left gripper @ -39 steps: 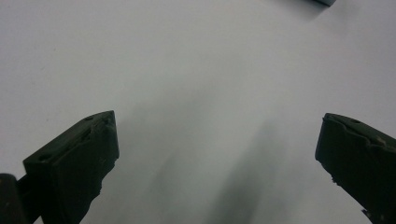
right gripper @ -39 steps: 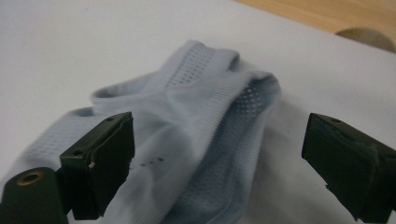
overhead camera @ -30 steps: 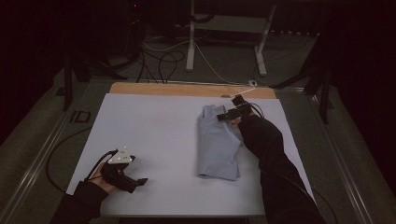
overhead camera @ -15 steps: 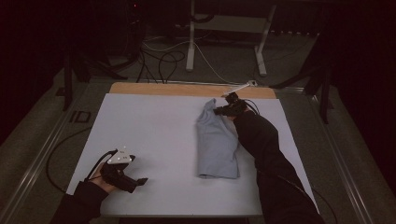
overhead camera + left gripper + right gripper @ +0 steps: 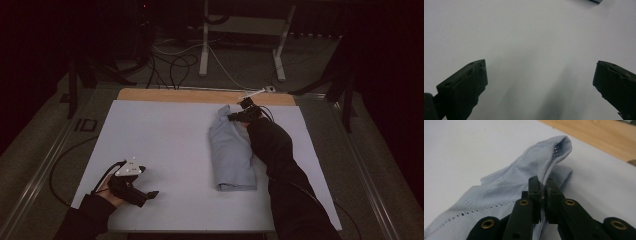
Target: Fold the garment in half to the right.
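A: Where is the pale blue garment [image 5: 231, 150] found?

B: On the white tabletop [image 5: 165, 145], right of centre, its far corner lifted.

A: What is gripped?

B: That ribbed corner is pinched by the right gripper [image 5: 543, 185], just closed on it. The left gripper [image 5: 540, 82] is held spread, nothing between.

A pale blue-grey knit garment [image 5: 231, 152], folded into a long strip, lies right of centre in the high view on the white surface. Its ribbed, perforated upper end [image 5: 554, 150] is lifted into a peak.
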{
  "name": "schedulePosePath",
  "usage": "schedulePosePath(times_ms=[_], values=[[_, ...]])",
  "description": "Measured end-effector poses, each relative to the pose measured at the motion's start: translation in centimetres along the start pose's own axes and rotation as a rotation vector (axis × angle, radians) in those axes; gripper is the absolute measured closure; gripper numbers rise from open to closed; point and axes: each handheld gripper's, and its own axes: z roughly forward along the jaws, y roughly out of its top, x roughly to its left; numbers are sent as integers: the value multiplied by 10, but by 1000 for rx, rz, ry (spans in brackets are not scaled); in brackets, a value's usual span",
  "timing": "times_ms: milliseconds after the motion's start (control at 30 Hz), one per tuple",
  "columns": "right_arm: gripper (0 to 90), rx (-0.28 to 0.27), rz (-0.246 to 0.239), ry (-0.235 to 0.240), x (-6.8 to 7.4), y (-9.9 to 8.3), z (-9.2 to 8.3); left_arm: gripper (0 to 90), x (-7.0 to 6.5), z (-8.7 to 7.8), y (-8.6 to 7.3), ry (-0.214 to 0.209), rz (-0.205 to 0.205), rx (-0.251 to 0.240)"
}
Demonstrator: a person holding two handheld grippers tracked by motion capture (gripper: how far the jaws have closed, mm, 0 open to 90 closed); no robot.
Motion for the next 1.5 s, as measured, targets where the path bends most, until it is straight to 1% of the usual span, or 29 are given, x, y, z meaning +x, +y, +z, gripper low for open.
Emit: schedulePosePath(times_ms=[100, 200, 267, 367, 400, 433, 467, 533, 567, 633, 700, 800, 833, 867, 900, 967, 1000, 1067, 1100, 1133, 1300, 1333, 1367, 1433, 1500], values=[[854, 19, 17, -16, -1, -2, 4, 5, 0, 0, 0, 1, 5, 0], [854, 38, 11, -30, -2, -3, 6, 5, 0, 0, 0, 1, -2, 0], [854, 61, 18, -46, -3, -4, 7, 5, 0, 0, 0, 2, 1, 3], [853, 72, 6, -52, -5, -4, 5, 5, 0, 0, 0, 4, -1, 1], [849, 75, 16, -53, -5, -5, 5, 5, 0, 0, 0, 4, -1, 0], [843, 73, 15, -52, -5, -6, 5, 5, 0, 0, 0, 3, 4, 2], [825, 75, 5, -54, -5, -6, 6, 5, 0, 0, 0, 4, 6, 3], [735, 84, 7, -66, -4, -7, 9, 5, 0, 0, 1, 5, 3, 1], [664, 86, 10, -82, -4, -8, 10, 5, 0, 0, 1, 5, 5, 2], [571, 97, 9, -96, -4, -9, 12, 5, -1, 0, 1, 6, 13, 7], [462, 88, 12, -99, -4, -8, 11, 5, -1, -1, 1, 10, 8, 2], [346, 74, 15, -90, -3, -4, 5, 5, -1, -1, 1, 8, 12, 2], [308, 66, 5, -89, -2, -2, 3, 5, -1, -1, 1, 8, 12, 2], [274, 55, 6, -87, 0, 0, 0, 5, -1, -2, 1, 9, 11, 1], [233, 43, 3, -68, 1, 1, -2, 5, -1, -2, 1, 8, 10, 0], [179, 25, -7, -43, 4, 3, -7, 5, -1, -2, 1, 8, 17, 2], [156, 25, -13, -29, 7, 4, -8, 5, -1, -2, 1, 10, 18, 2], [138, 18, -30, -24, 13, 6, -10, 5, -1, -3, 1, 11, 16, 0], [138, 12, -27, -7, 15, 6, -11, 5, -1, -3, 1, 10, 16, -2], [138, 9, -31, 0, 18, 6, -11, 5, -1, -3, 1, 9, 20, -1], [138, -14, -67, 18, 29, 8, -16, 5, -2, -4, 2, 3, 20, -2], [137, -15, -72, 26, 31, 8, -17, 5, -2, -4, 2, 2, 25, 0], [137, -15, -83, 26, 34, 7, -17, 5, -2, -4, 1, 2, 22, -1], [137, -25, -91, 37, 39, 7, -20, 5, -2, -4, 1, 2, 22, -6], [137, -33, -100, 50, 44, 6, -23, 5, -2, -5, 1, -1, 29, -4]])
